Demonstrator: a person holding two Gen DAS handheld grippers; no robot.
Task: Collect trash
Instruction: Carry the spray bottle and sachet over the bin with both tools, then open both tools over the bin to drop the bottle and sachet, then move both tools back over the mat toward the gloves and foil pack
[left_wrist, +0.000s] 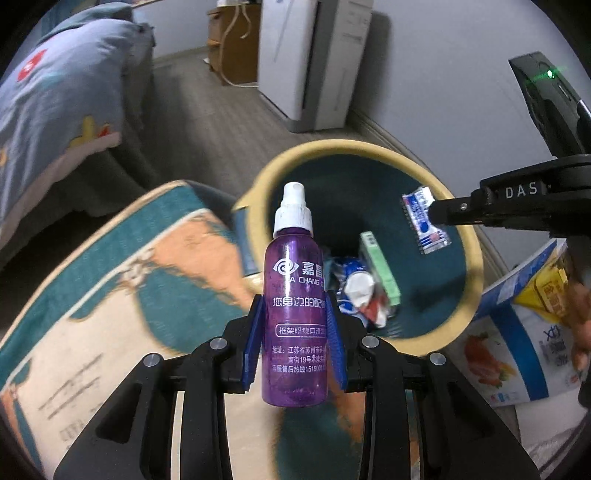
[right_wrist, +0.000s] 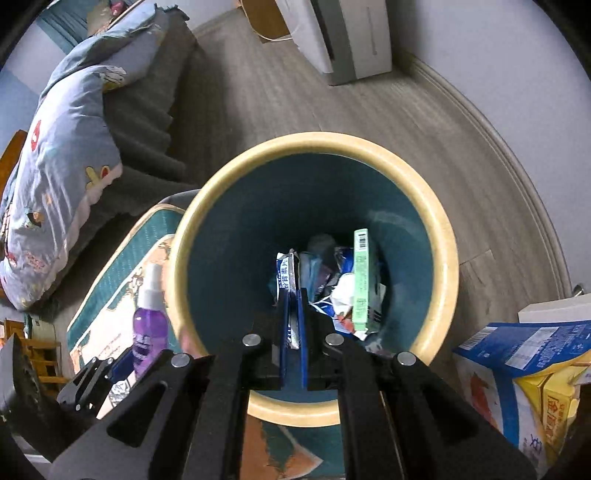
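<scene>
My left gripper (left_wrist: 295, 325) is shut on a purple spray bottle (left_wrist: 295, 295) with a white nozzle, held upright beside the rim of the round bin (left_wrist: 369, 147); the bottle also shows in the right wrist view (right_wrist: 149, 321). My right gripper (right_wrist: 292, 295) is shut on a flat blue-and-white wrapper (right_wrist: 288, 273), held over the mouth of the bin (right_wrist: 314, 142). In the left wrist view the wrapper (left_wrist: 424, 225) hangs from the right gripper (left_wrist: 439, 214) above the bin. Inside lie a green box (right_wrist: 360, 280) and crumpled wrappers (right_wrist: 340, 291).
A teal-and-orange patterned box (left_wrist: 110, 295) stands left of the bin. A blue carton (right_wrist: 517, 350) with a yellow pack stands on the right. A bed with a blue quilt (right_wrist: 66, 147) is at left, a white appliance (left_wrist: 306, 62) at the far wall.
</scene>
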